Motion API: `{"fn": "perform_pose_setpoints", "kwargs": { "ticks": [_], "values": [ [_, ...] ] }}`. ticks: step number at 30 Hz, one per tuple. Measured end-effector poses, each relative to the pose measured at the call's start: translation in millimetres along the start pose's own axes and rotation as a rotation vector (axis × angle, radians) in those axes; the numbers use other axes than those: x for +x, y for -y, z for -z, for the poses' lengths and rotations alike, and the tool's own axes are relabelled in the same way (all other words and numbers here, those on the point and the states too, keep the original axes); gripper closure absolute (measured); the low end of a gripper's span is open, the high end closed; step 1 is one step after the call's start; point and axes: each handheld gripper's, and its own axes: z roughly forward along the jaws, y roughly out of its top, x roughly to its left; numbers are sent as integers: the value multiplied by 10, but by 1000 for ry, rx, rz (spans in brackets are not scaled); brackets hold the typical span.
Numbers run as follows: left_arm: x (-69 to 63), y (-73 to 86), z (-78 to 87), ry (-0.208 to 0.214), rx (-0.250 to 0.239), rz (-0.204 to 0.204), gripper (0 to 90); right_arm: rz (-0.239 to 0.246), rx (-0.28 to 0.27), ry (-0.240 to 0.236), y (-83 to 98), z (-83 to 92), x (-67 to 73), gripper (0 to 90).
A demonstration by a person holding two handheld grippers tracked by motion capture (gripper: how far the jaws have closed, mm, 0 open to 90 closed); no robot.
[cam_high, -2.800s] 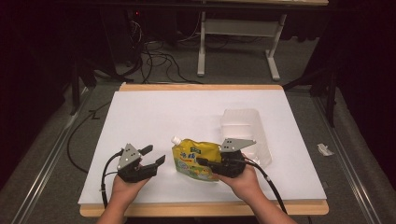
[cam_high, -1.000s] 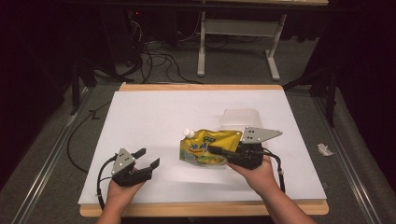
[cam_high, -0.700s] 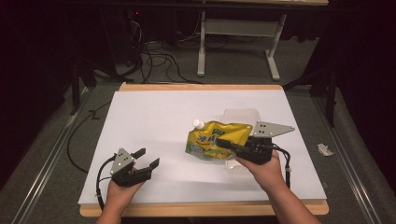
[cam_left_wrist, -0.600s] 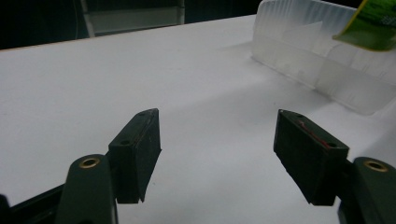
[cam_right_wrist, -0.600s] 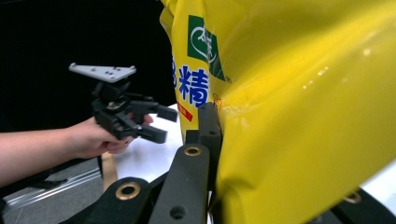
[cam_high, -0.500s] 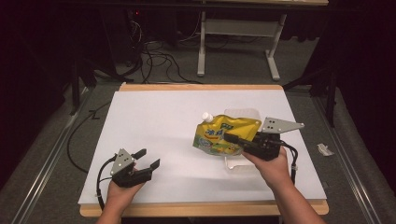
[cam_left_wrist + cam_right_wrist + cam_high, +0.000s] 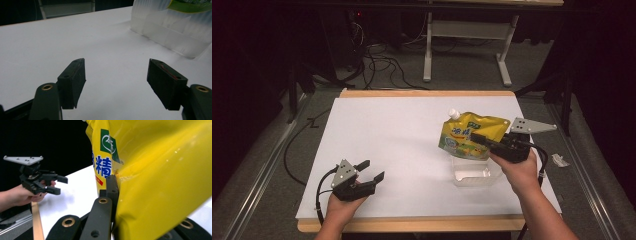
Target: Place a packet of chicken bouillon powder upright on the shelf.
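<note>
- We noted the yellow spout pouch (image 7: 472, 136) was off the table, held upright with its white cap at the far-left top, directly above the clear plastic container (image 7: 474, 172) at the near right of the white tabletop (image 7: 402, 135).
- We judged the pick-up finished; lowering the pouch into the container and releasing it remained.
- Our right gripper (image 7: 486, 143) was clamped on the pouch's side. The right gripper view showed one jaw pressed into the yellow film (image 7: 160, 182), which dimpled at the contact; the other jaw was hidden behind the pouch.
- Our left gripper (image 7: 371, 171) rested at the near left, well apart from the pouch, jaws spread wide and holding nothing.
- In the left gripper view, bare tabletop lay between the pads (image 7: 75, 80), with the container (image 7: 172, 32) farther off.
</note>
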Motion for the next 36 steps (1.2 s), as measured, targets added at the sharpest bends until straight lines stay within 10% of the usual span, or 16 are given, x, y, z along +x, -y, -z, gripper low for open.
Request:
{"fn": "perform_pose_setpoints", "kwargs": {
  "ticks": [24, 36],
  "values": [
    [11, 2, 3, 17, 5, 3, 318, -65, 66, 86, 43, -93, -592, 900],
    [7, 3, -1, 19, 6, 1, 317, -83, 77, 87, 87, -141, -644, 900]
  ]
}}
